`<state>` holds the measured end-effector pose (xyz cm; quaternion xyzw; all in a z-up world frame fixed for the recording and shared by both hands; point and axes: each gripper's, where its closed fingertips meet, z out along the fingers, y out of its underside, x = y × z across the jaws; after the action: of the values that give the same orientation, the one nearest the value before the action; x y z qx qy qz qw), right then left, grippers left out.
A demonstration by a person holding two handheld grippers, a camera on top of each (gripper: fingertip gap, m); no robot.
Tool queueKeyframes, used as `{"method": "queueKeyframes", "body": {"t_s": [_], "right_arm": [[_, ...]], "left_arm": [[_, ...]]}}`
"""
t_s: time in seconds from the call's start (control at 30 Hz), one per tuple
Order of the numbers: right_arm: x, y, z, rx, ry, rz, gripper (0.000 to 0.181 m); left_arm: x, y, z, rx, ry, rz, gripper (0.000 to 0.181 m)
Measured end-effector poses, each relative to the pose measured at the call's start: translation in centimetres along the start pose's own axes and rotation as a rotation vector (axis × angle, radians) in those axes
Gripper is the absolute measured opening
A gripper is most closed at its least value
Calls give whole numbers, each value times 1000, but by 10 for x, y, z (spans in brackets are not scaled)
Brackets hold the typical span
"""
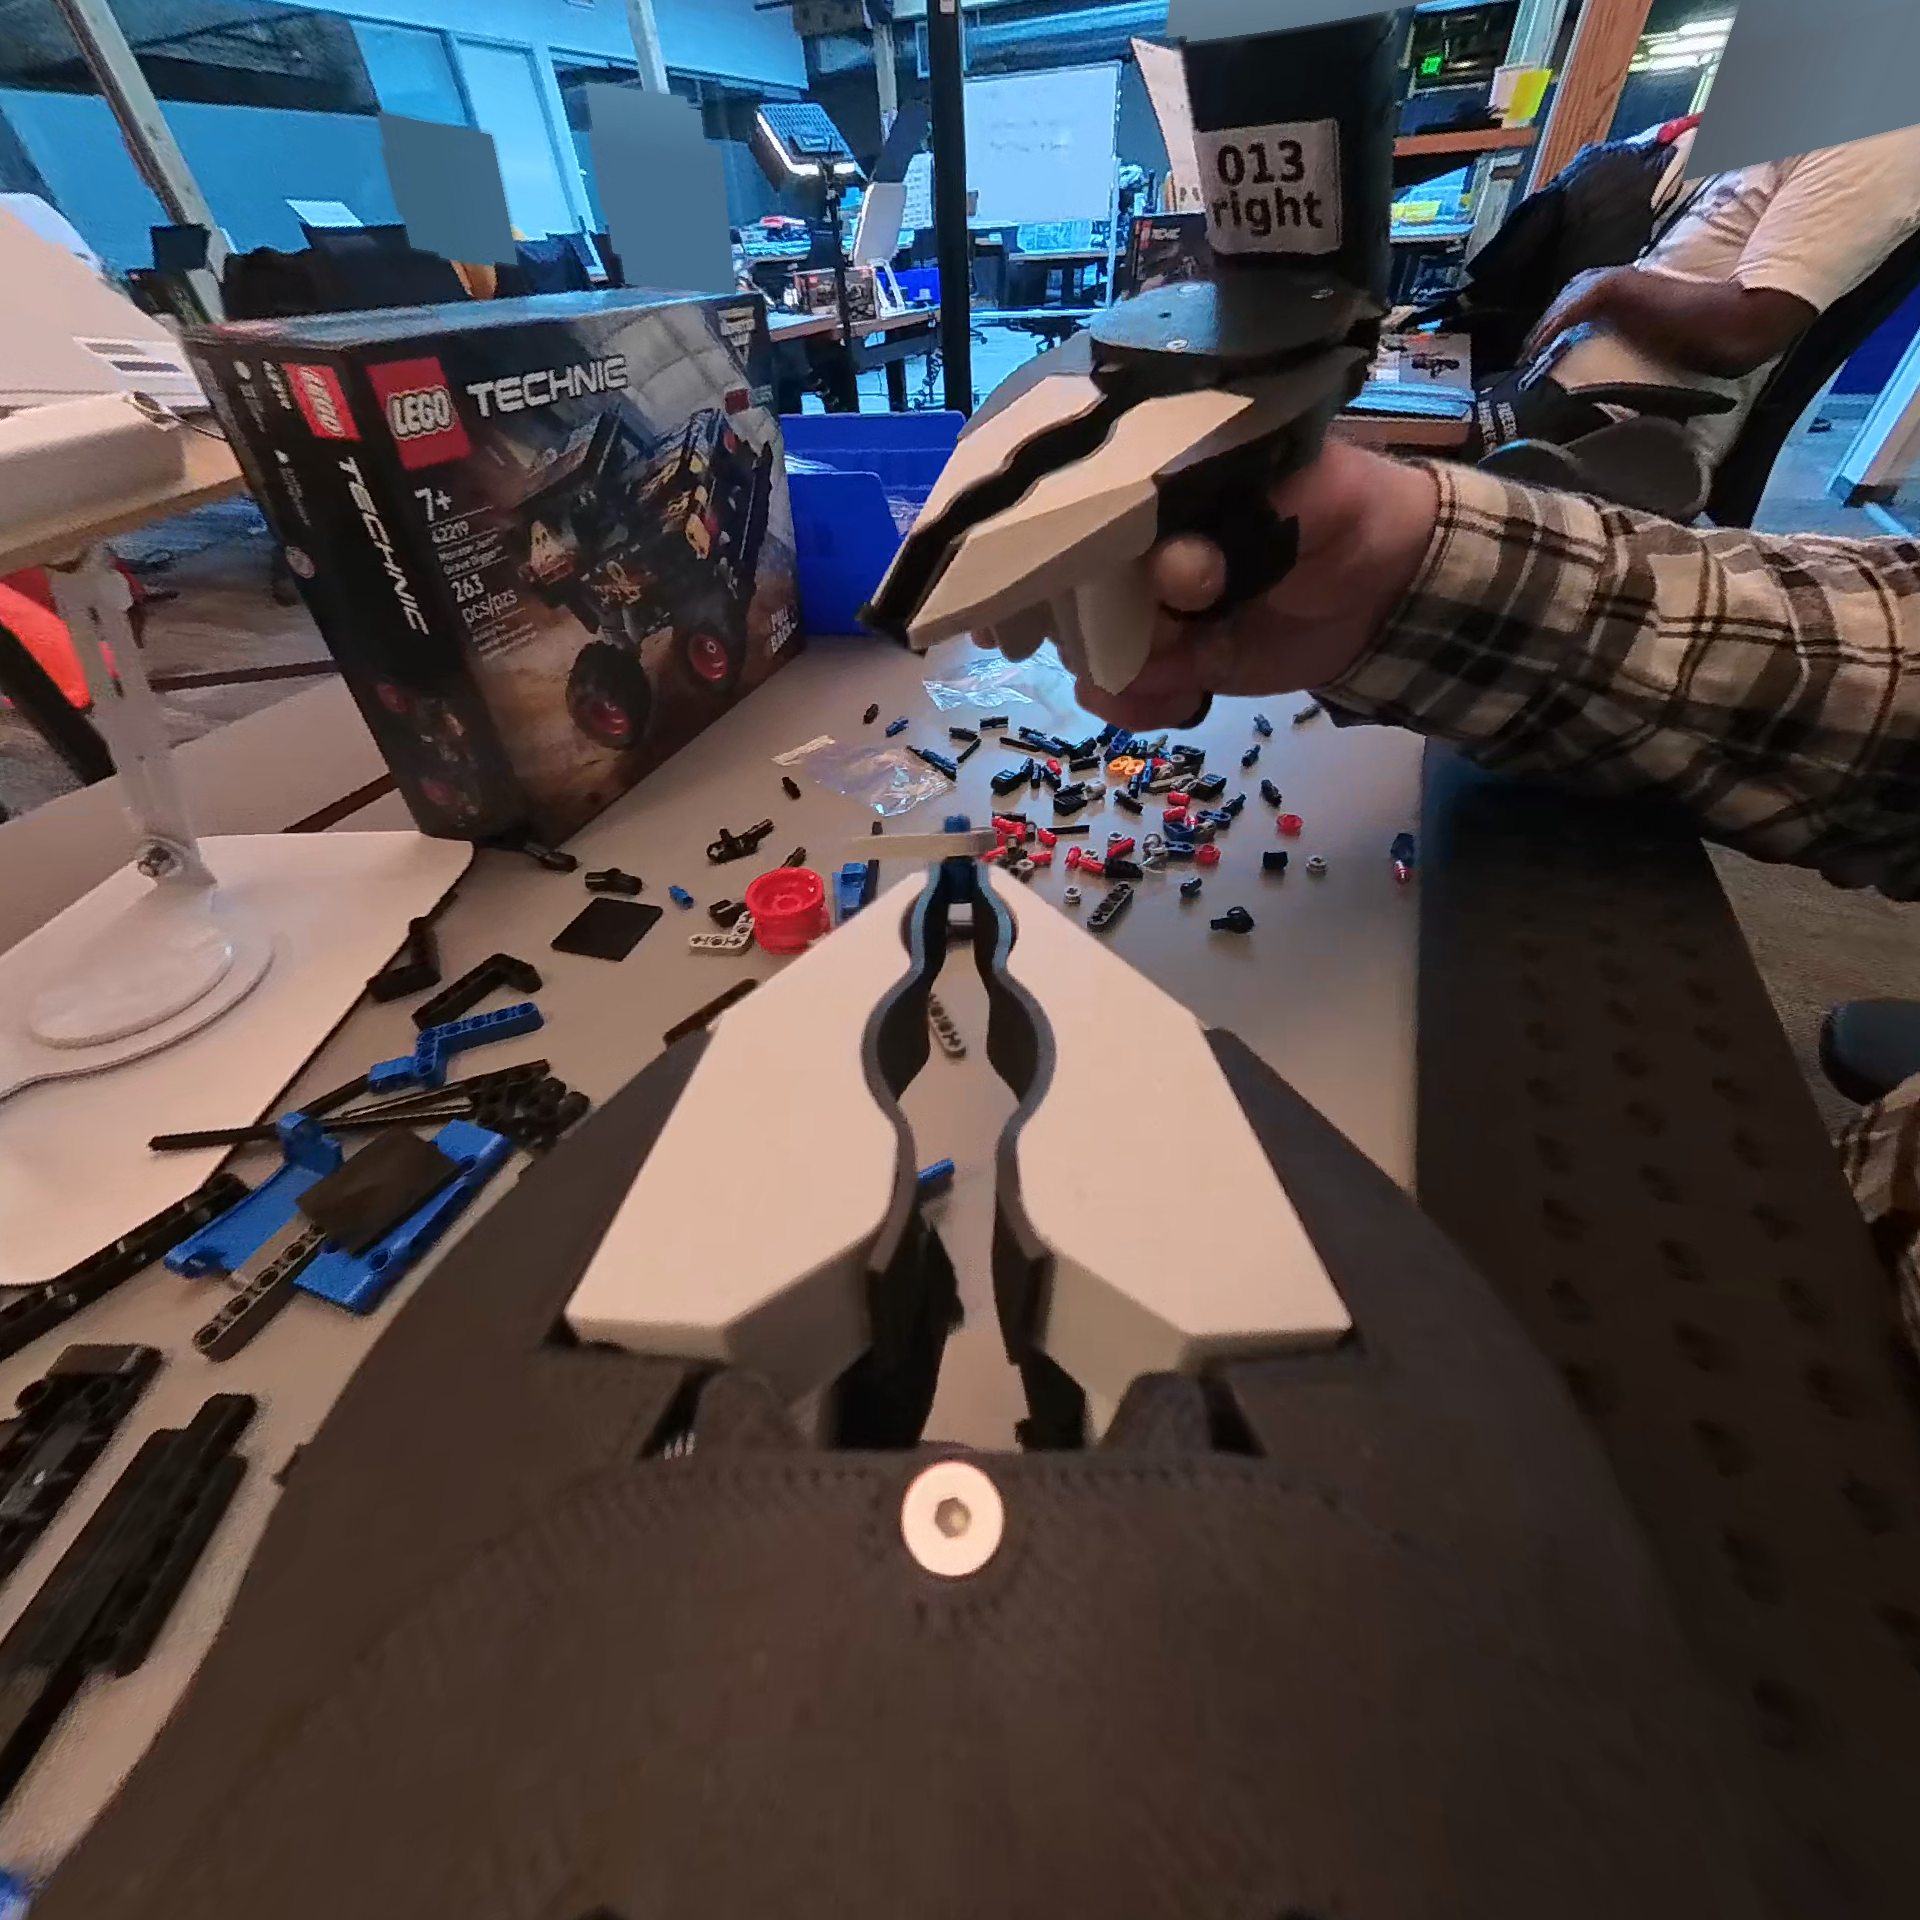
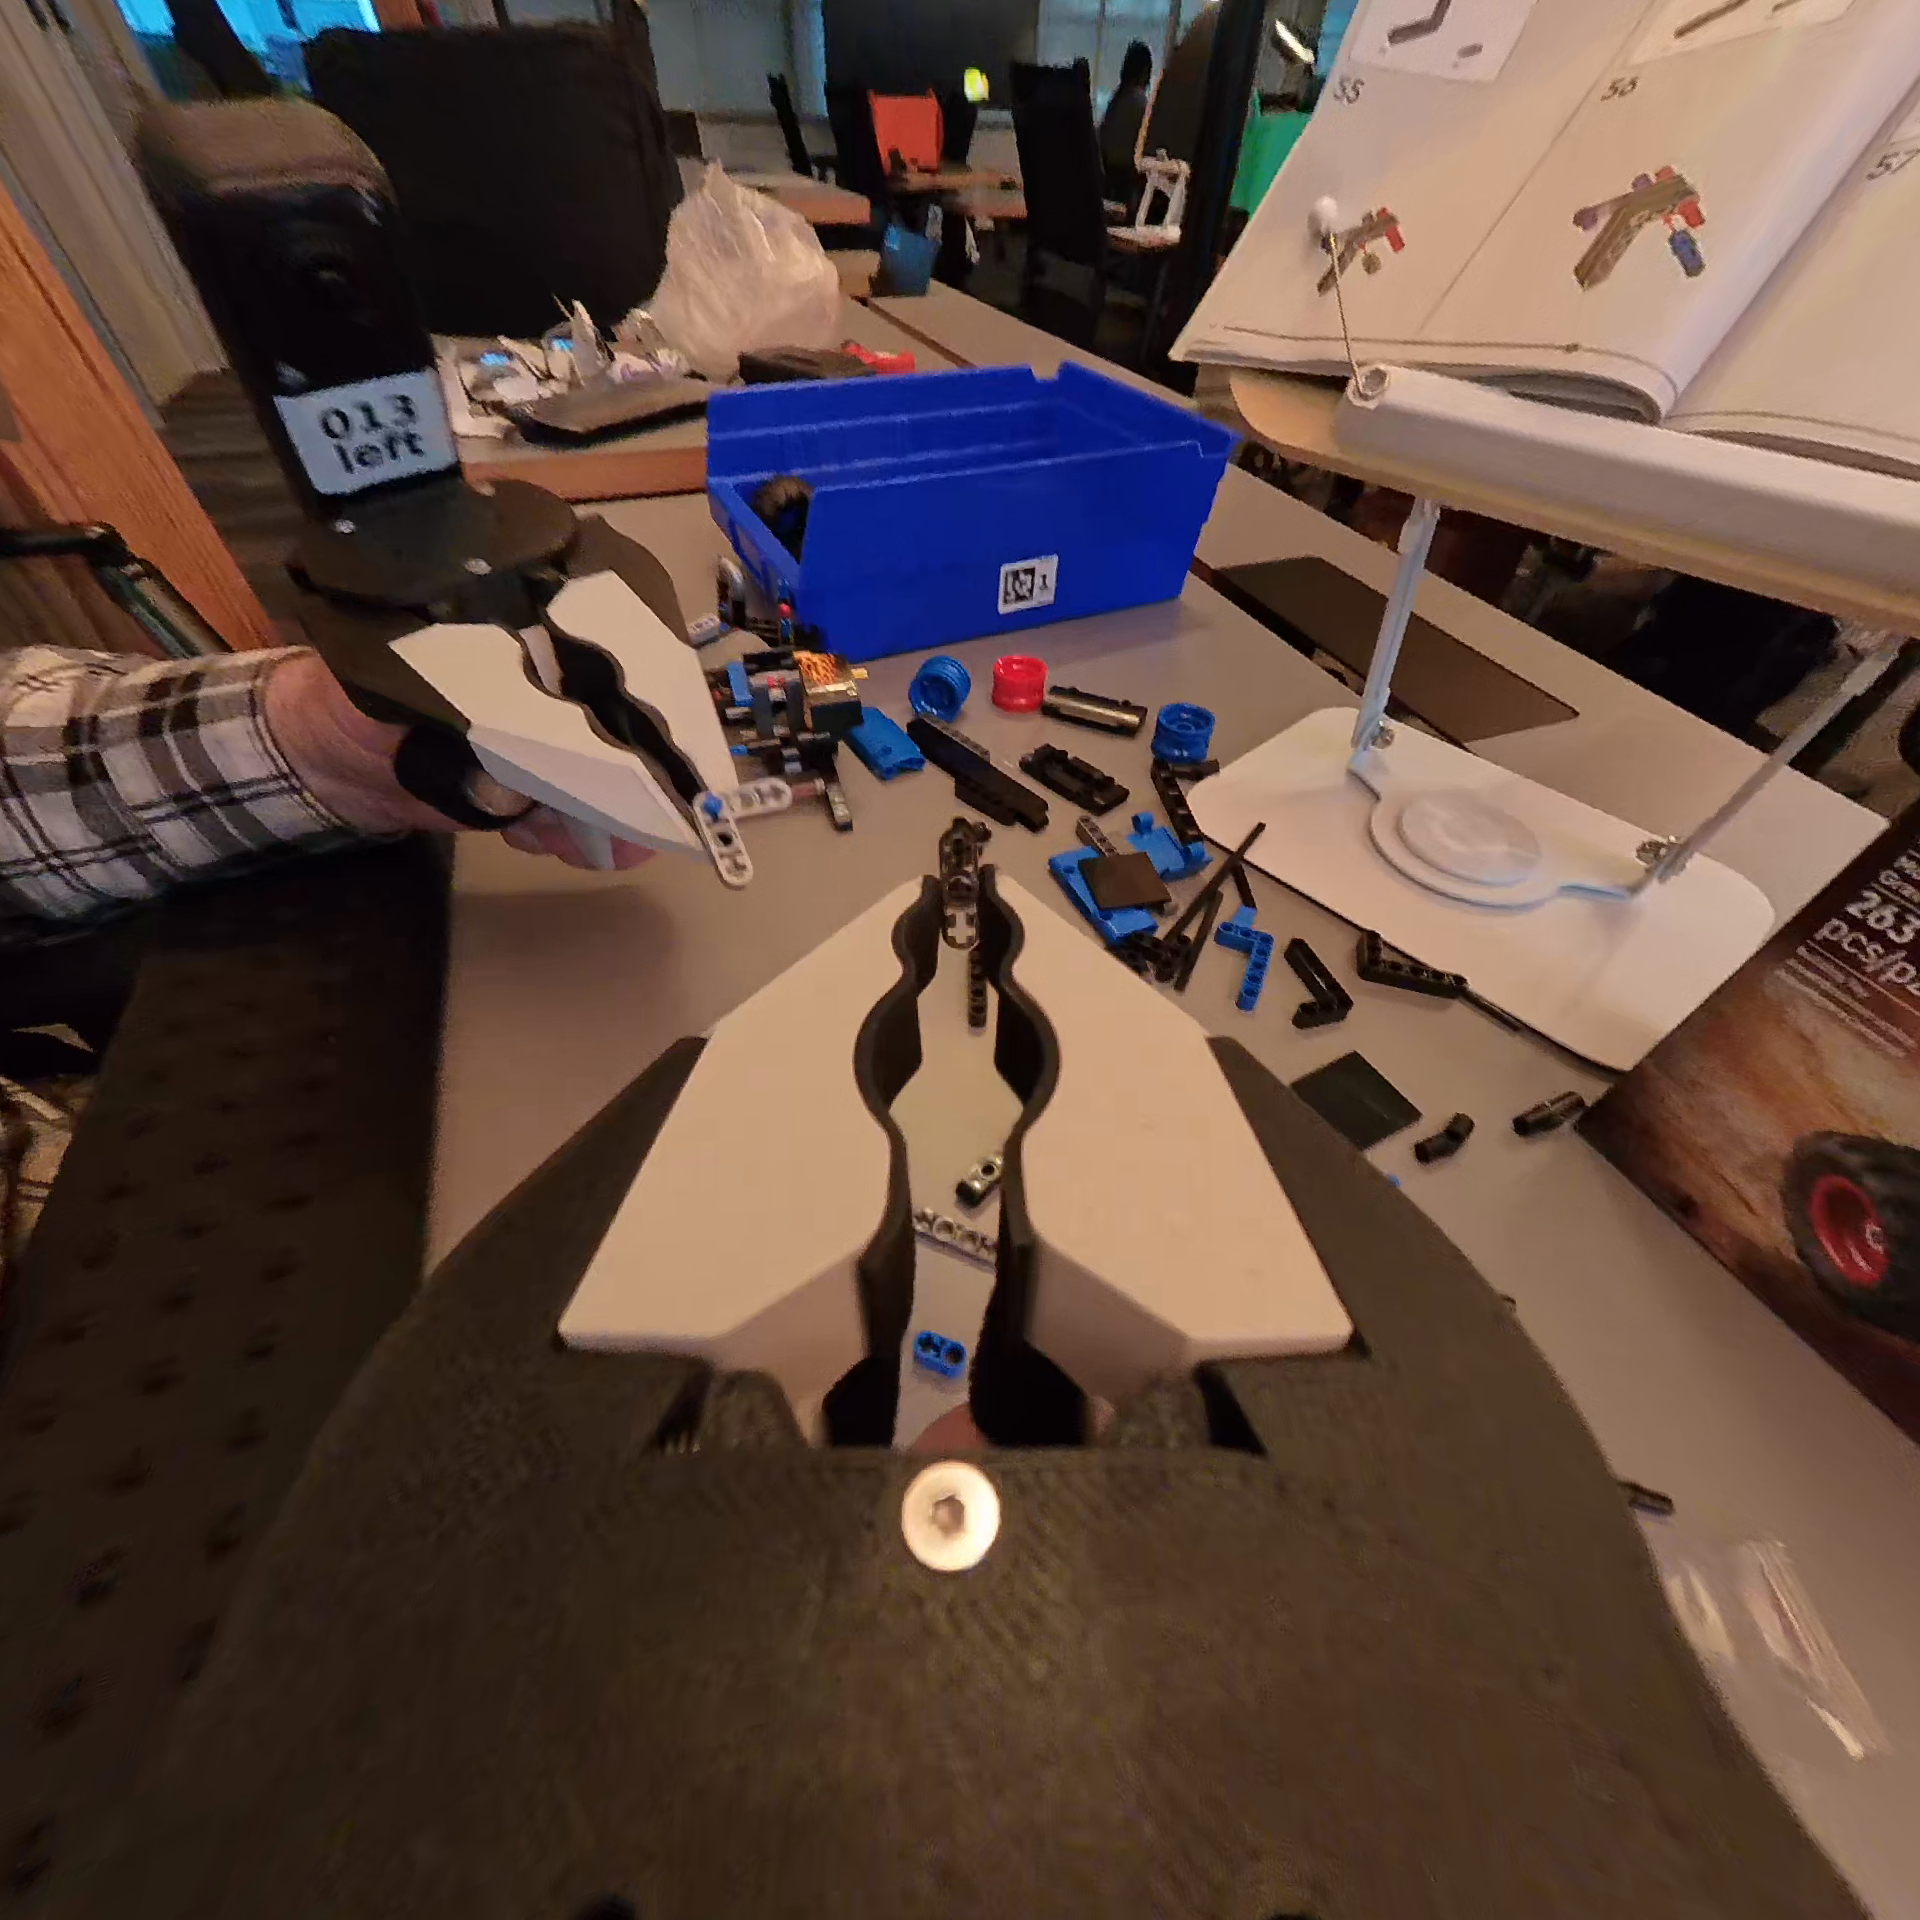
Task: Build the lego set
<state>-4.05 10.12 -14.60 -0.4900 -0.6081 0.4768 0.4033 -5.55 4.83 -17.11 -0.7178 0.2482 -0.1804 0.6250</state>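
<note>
My left gripper is shut on a light grey beam with a blue pin in it, held above the table. The right wrist view shows this gripper at the left with the grey beam sticking out of its tips. My right gripper is shut on a small black beam piece. In the left wrist view it hovers higher, above the loose parts, and its piece is hard to make out. The two grippers are apart. A partly built black and blue assembly lies on the table.
The set's box stands at the back. A blue bin sits behind the parts. An open instruction booklet rests on a white stand. Several small loose parts, a red hub and a blue panel lie about. A black mat borders the table. Some 7 cm of space lies between my two pairs of fingers. The red hub is about 15 cm from both grippers' fingertips.
</note>
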Motion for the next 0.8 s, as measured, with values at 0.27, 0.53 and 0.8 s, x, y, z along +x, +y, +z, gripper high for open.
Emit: {"method": "queueKeyframes", "body": {"t_s": [0.27,0.53,0.8], "right_arm": [[-12,-5,-2,58,-46,-30,4],[-22,-7,-2,98,-95,-31,4],[-32,-10,-4,120,-141,-41,4]], "left_arm": [[5,2,11,-7,19,-12,1],[5,2,15,-1,14,-25,1],[7,3,16,4,26,-16,1]]}}
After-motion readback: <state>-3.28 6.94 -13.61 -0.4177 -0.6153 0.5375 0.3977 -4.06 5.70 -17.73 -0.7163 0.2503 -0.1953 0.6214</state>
